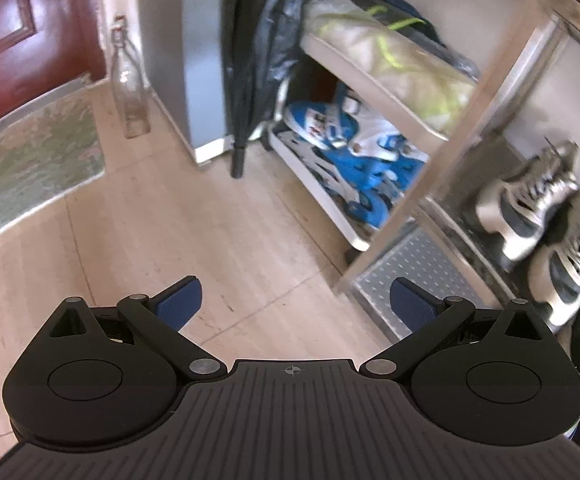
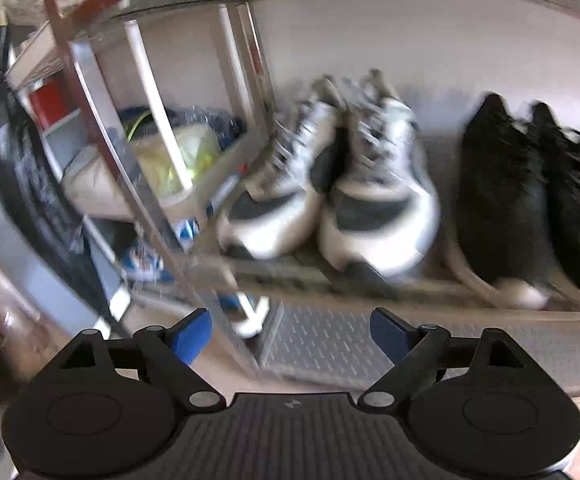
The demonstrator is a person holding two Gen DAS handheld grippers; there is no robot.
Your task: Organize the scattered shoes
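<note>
Metal shoe rack (image 2: pixel 249 80) fills frame; grey-white sneakers (image 2: pixel 330 200) centre on its shelf, black sneakers (image 2: pixel 530 200) just beside at right. Blue skates (image 1: pixel 350 160) mid-frame. Left claw (image 1: pixel 296 304) and right claw (image 2: pixel 290 336) both apart, empty.

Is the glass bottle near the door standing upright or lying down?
Upright. The glass bottle stands on the floor, neck up, beside the grey cabinet.
</note>
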